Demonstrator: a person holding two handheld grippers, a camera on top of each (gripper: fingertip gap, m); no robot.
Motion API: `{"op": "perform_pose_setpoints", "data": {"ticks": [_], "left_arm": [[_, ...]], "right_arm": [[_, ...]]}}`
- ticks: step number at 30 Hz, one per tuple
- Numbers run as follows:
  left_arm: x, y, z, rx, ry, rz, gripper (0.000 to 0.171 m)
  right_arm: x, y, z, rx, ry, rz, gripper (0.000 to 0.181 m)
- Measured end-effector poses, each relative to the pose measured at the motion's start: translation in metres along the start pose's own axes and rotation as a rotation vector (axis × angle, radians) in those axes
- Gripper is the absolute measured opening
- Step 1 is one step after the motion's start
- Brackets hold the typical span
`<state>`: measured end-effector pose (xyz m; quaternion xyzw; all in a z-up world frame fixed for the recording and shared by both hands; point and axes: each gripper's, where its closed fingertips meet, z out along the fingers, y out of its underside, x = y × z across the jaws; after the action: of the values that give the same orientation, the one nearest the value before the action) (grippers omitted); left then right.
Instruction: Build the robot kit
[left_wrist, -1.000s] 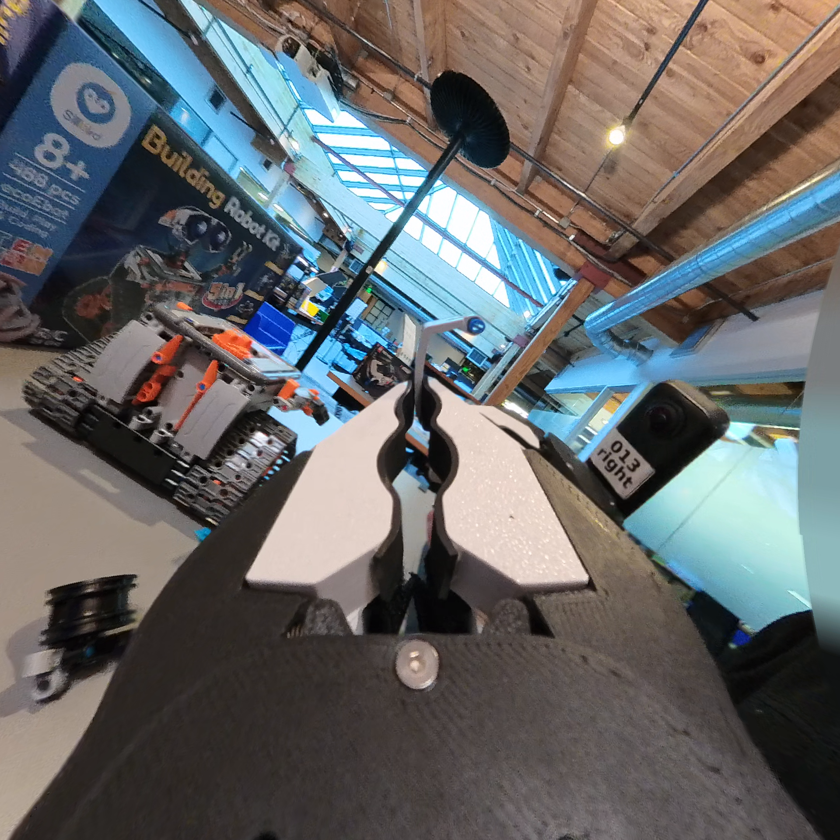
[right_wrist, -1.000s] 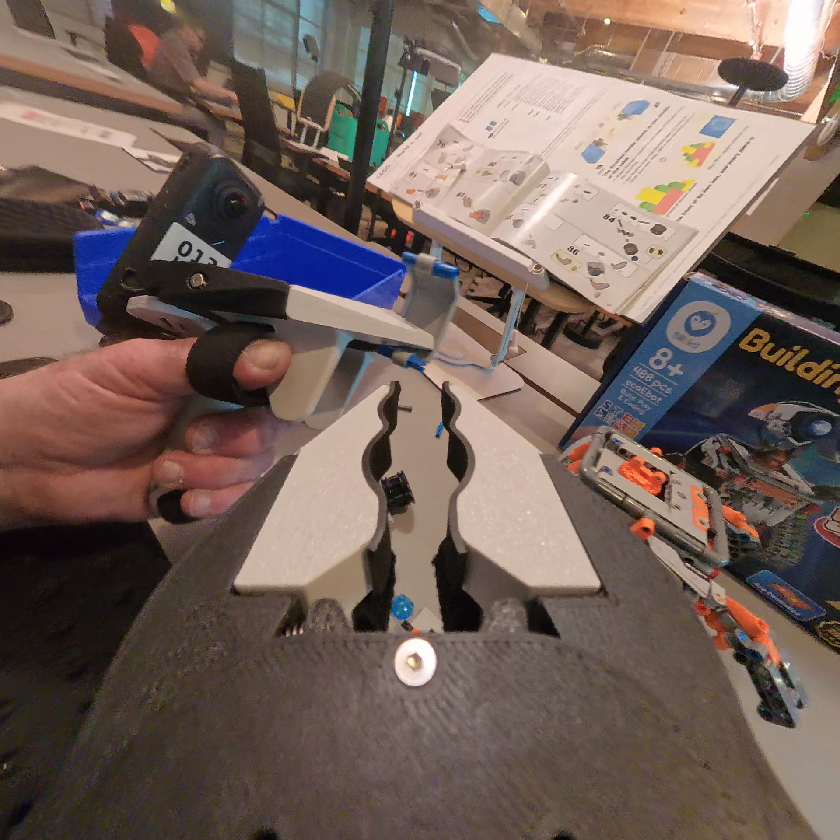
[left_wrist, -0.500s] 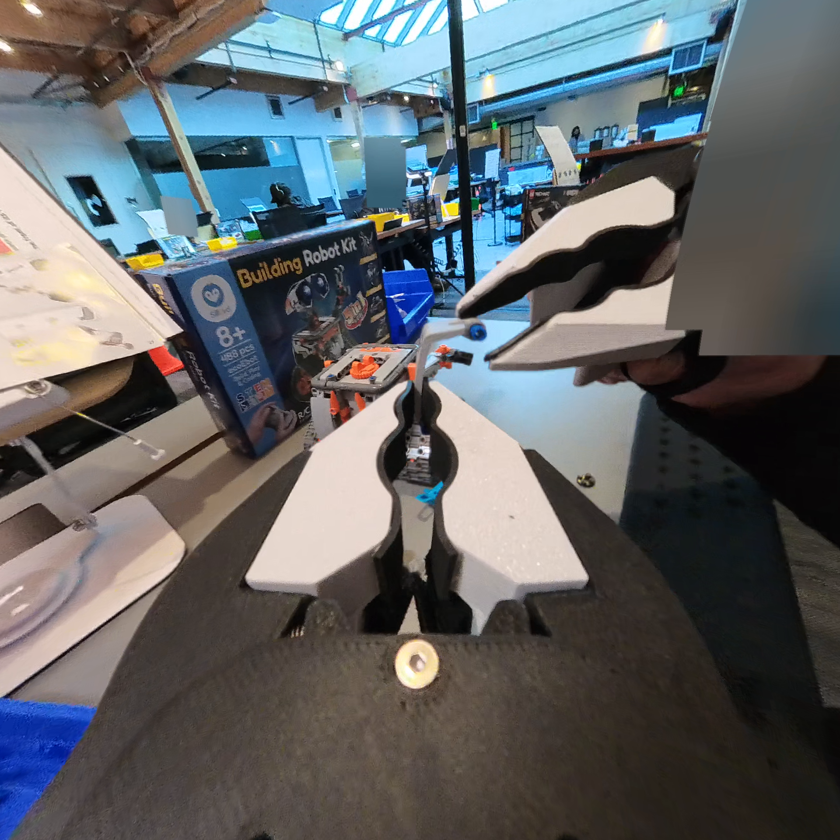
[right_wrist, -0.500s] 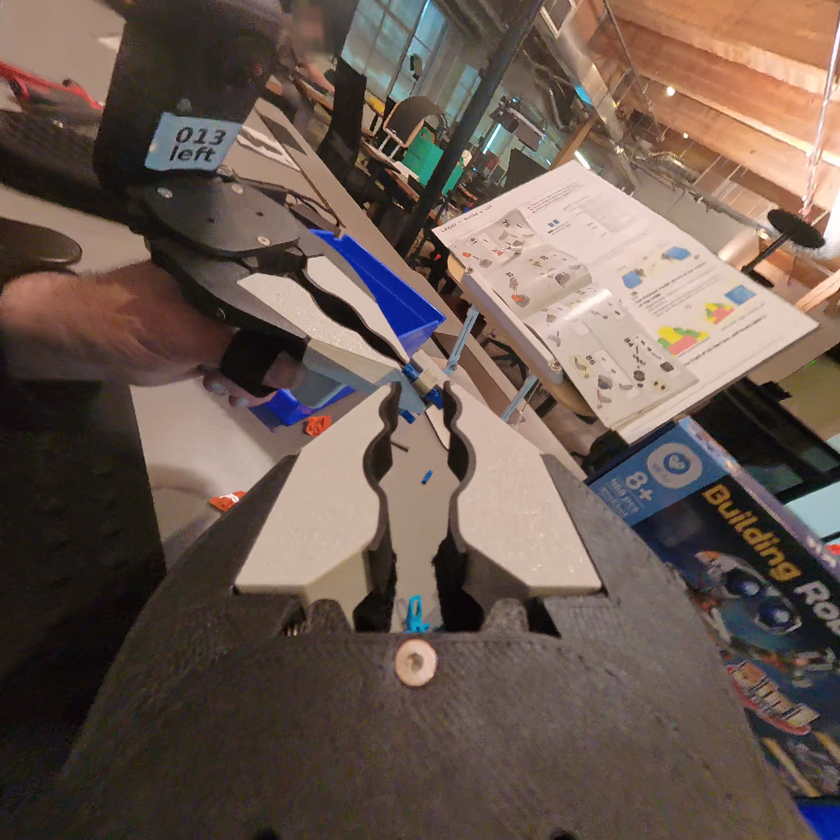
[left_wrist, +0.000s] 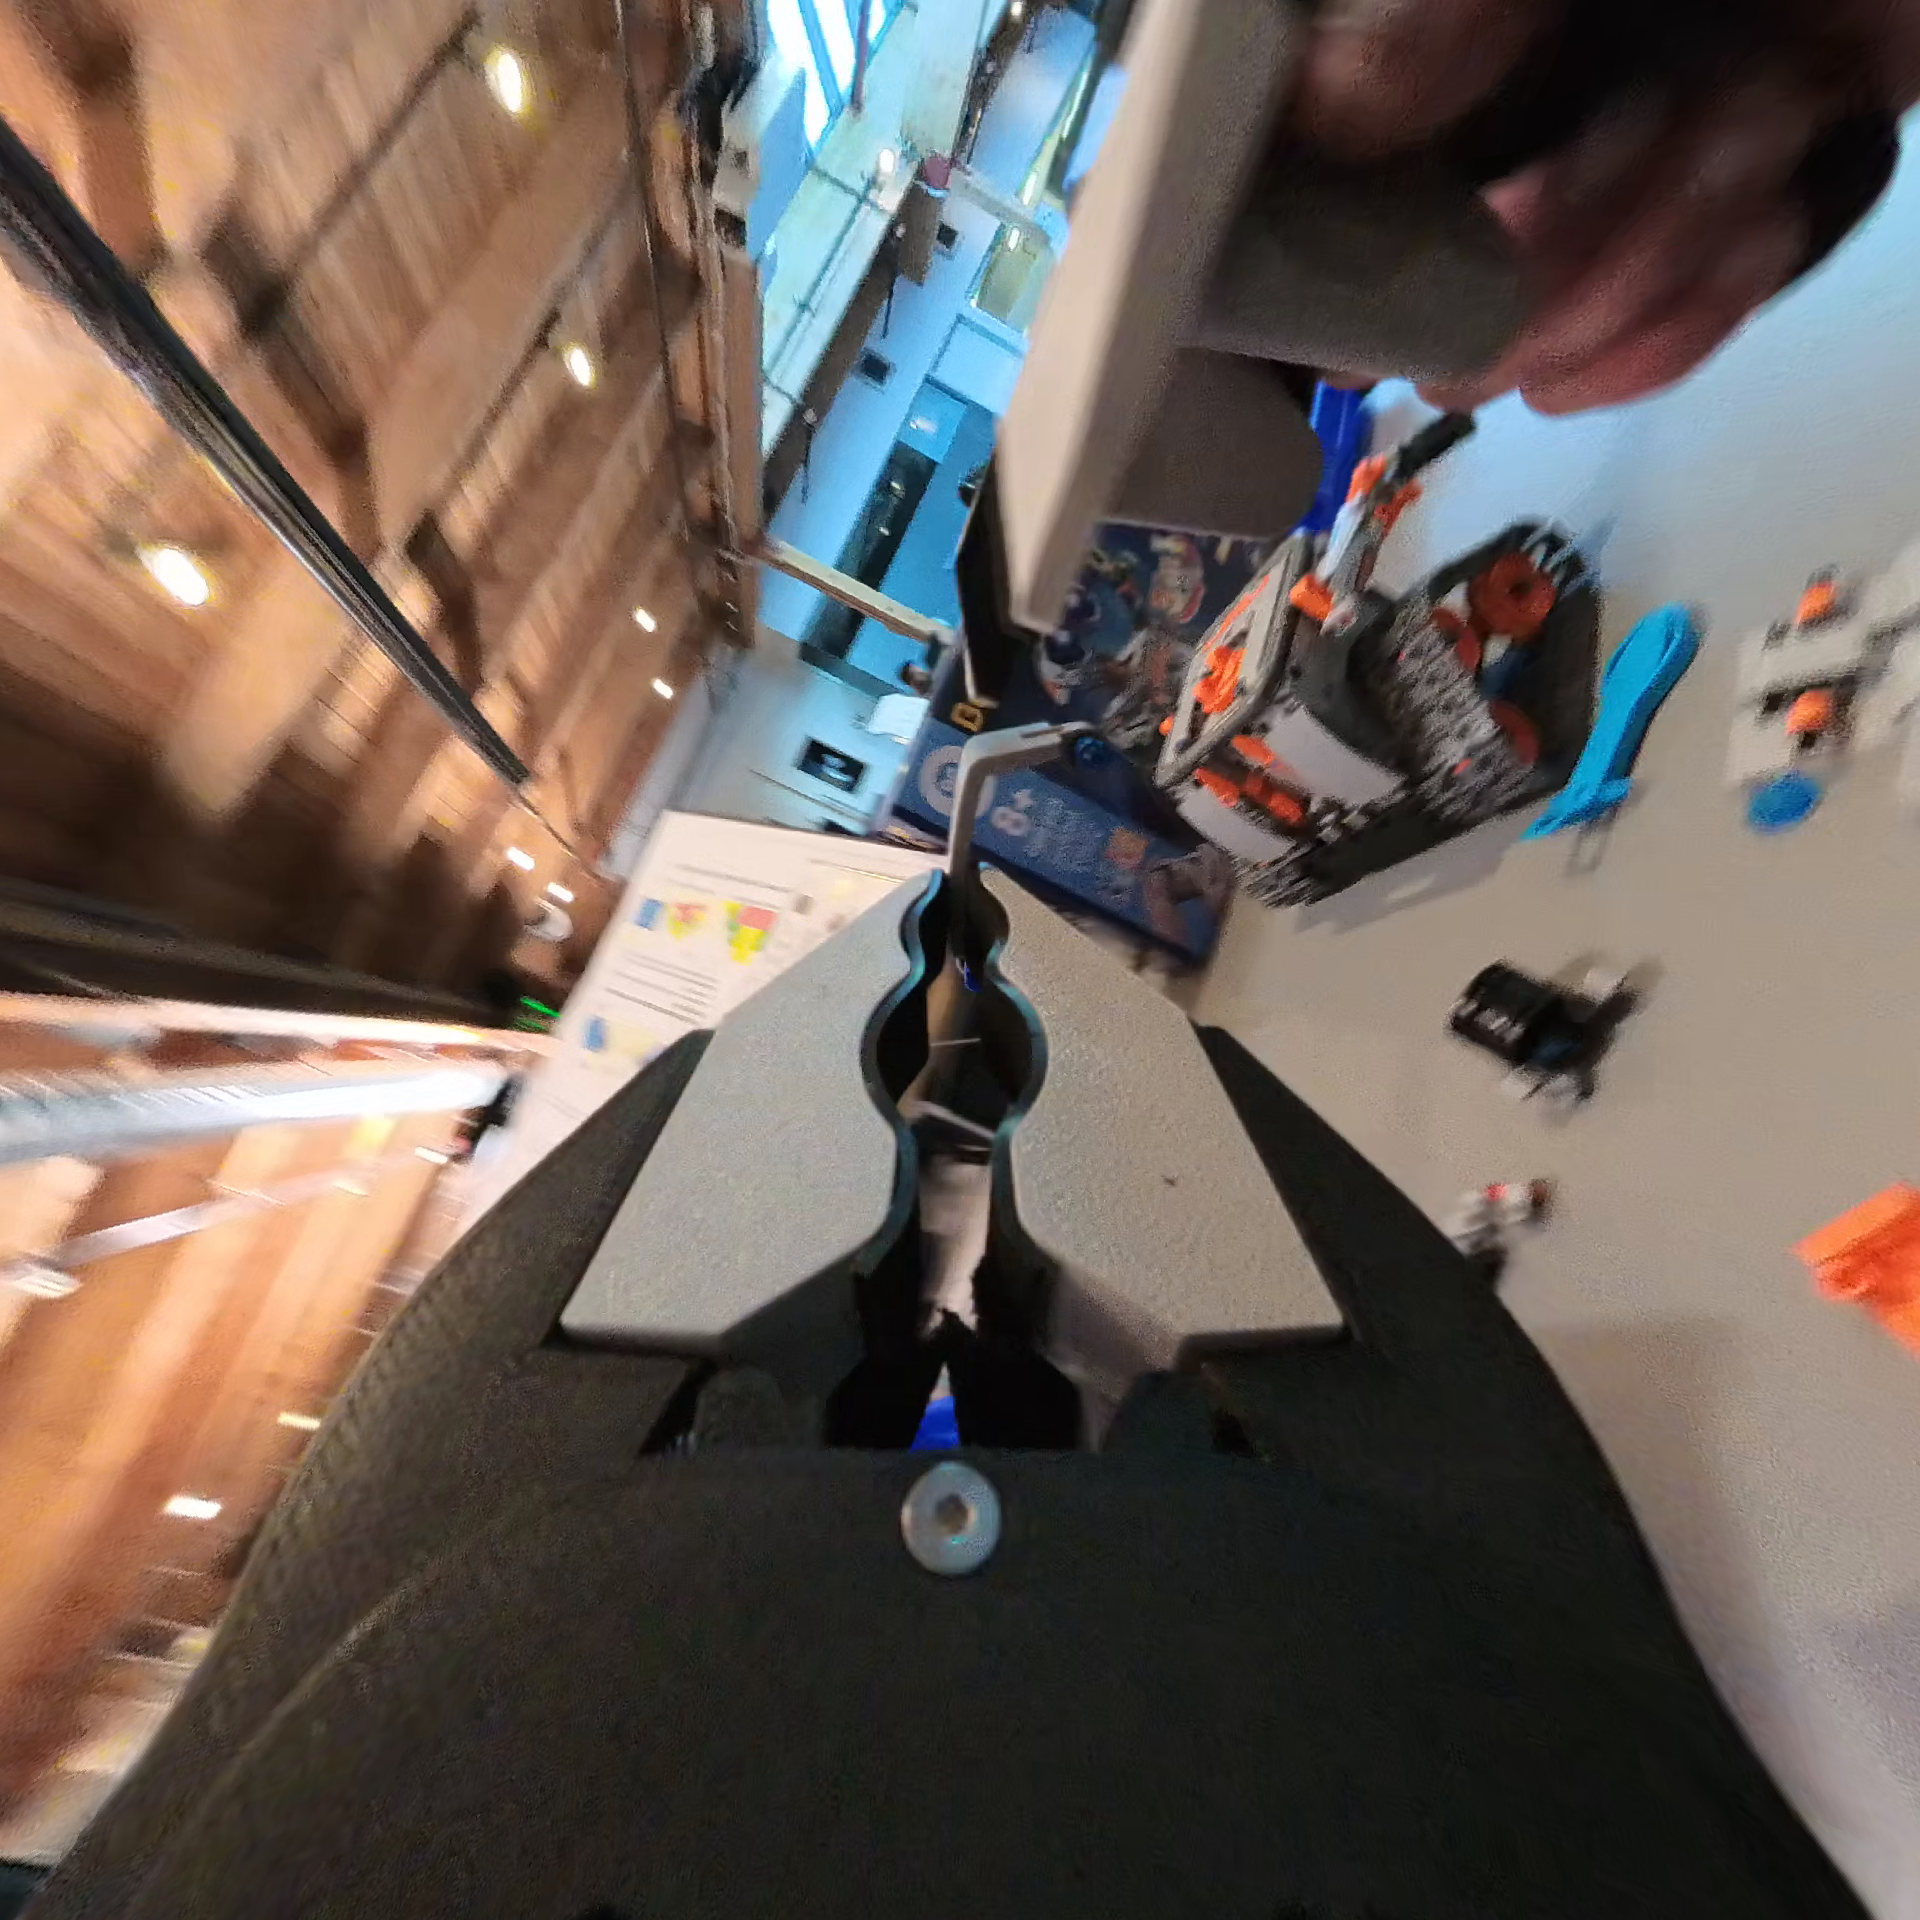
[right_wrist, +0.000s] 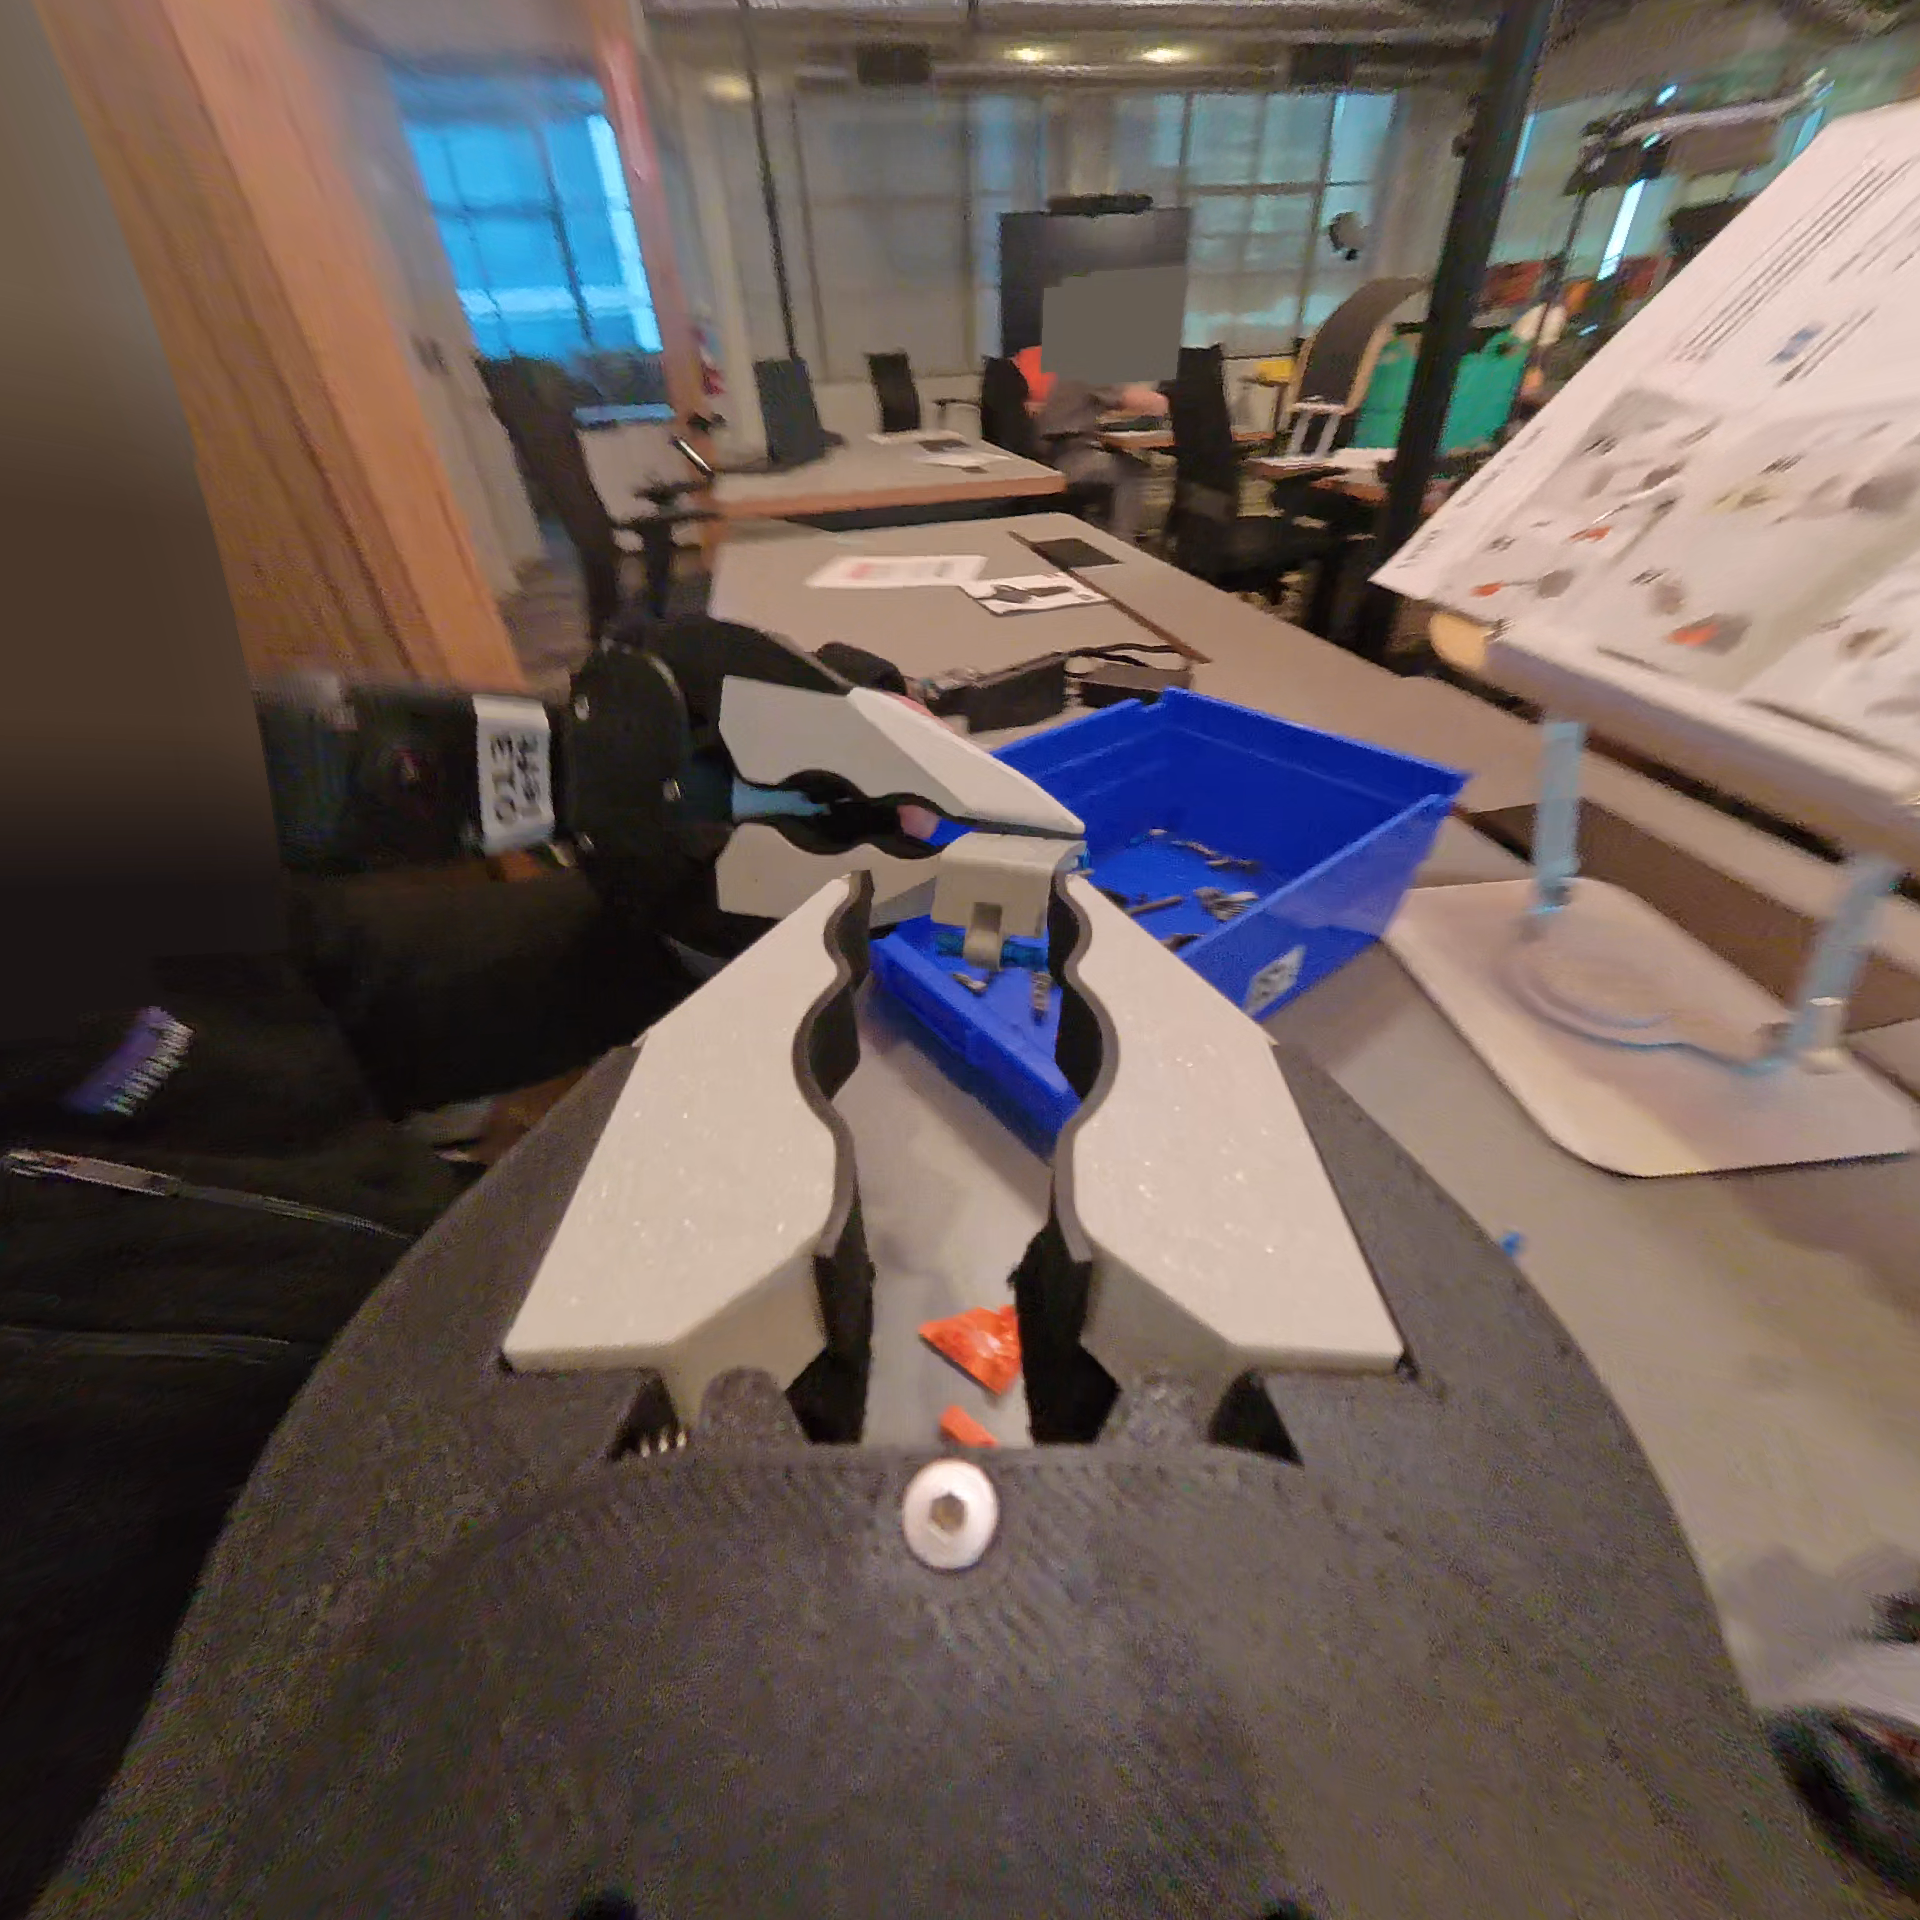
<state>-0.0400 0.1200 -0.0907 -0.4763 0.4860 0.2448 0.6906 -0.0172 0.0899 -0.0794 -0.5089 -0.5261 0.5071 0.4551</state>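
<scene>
My left gripper (left_wrist: 961, 888) is rolled on its side and shut on a bent grey building beam (left_wrist: 982, 774) with a blue pin at its far end. In the right wrist view the left gripper (right_wrist: 1065, 826) comes in from the left, held by a hand, and the grey beam (right_wrist: 992, 878) hangs down from its tips. My right gripper (right_wrist: 958, 894) is open, and the beam sits between its two fingertips, close to the right one. In the blurred left wrist view, one grey finger (left_wrist: 1122, 312) of the right gripper and a hand fill the top.
A blue bin (right_wrist: 1330, 821) with small parts stands just behind the grippers. An instruction sheet on a stand (right_wrist: 1714, 468) is at right. Orange pieces (right_wrist: 977, 1340) lie under my right gripper. A tracked robot model (left_wrist: 1382, 717), its box (left_wrist: 1049, 821) and loose parts (left_wrist: 1507, 1023) lie on the table. The grippers' ends are close to 4 centimetres from one another.
The left gripper has rolled onto its side with the beam still in it. The right gripper has opened wider and now has the beam between its fingertips.
</scene>
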Motion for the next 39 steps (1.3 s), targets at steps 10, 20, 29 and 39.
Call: {"op": "perform_pose_setpoints", "data": {"ticks": [10,20,29,39], "left_arm": [[-0.008,0.004,-0.006,0.045,-0.063,0.237,0.000],[-0.014,0.004,-0.001,0.090,-0.122,0.193,0.000],[-0.022,0.001,-0.002,0.152,-0.157,0.109,0.005],[-0.046,0.018,-0.007,0.157,-0.225,-0.055,0.025]], "right_arm": [[-0.005,-0.003,0.020,0.054,-0.174,0.141,0.010],[0.006,0.002,0.031,-0.013,-0.165,0.116,0.012],[-0.003,-0.007,0.036,0.042,-0.321,0.191,0.000],[0.011,-0.033,0.038,0.147,-0.354,0.196,0.000]]}}
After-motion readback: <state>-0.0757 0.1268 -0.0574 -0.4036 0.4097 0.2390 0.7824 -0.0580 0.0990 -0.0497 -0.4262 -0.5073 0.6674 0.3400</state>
